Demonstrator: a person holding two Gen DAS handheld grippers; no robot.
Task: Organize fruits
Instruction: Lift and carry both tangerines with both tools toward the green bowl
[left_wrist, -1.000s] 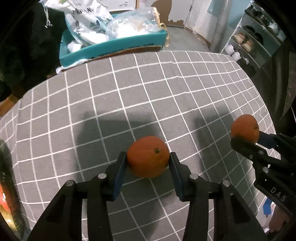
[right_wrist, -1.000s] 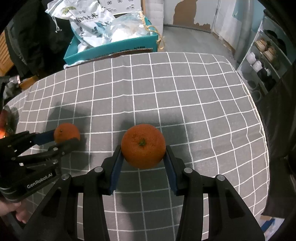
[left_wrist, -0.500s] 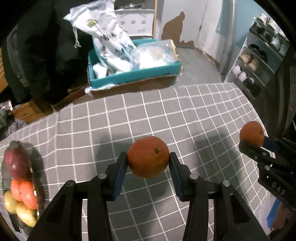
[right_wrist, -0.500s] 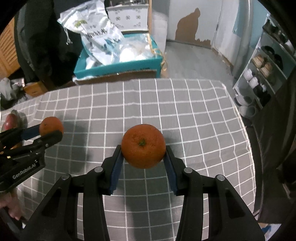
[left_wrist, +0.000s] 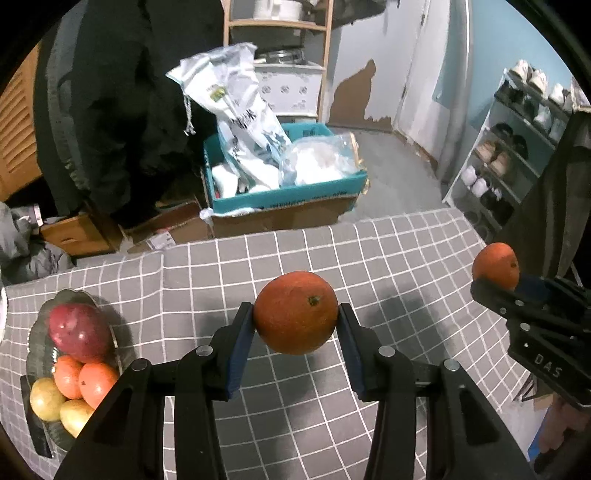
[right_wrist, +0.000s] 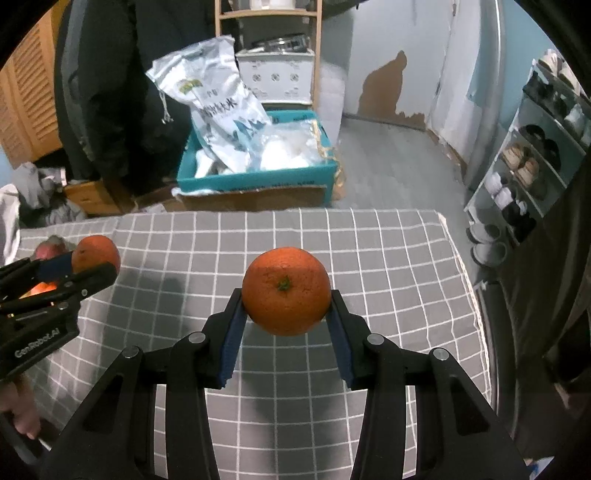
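Tabletop (left_wrist: 369, 251), covered in a grey checked cloth, carries the work area; we list it first as the largest item.

Dish (left_wrist: 35, 332), glass, sits at the near left edge of the tabletop. It holds a red fruit, two small oranges and two yellowish fruits; we judge it the collecting point.

Left hand-held gripper (left_wrist: 295, 325): jaws clamped on the left orange (left_wrist: 295, 312), blue pads pressing its two flanks, fruit clear of the cloth, its shadow cast beneath.

Right hand-held gripper (right_wrist: 286, 306): jaws likewise closed on the right orange (right_wrist: 286, 291), stem end facing the camera, held above the middle of the tabletop, well apart from the dish.

Handling notes, as we judge them:
- Weight: moderate, firm under the rind, yields slightly to pressure.
- Surface: pebbled peel, fair friction against the pads, yet round, so it may roll out if pinched off-centre.
- Hold: across the widest girth, as both are now.
- Fragility: bruises if dropped onto the piled fruit; we would lower each orange into a gap, not release from height.
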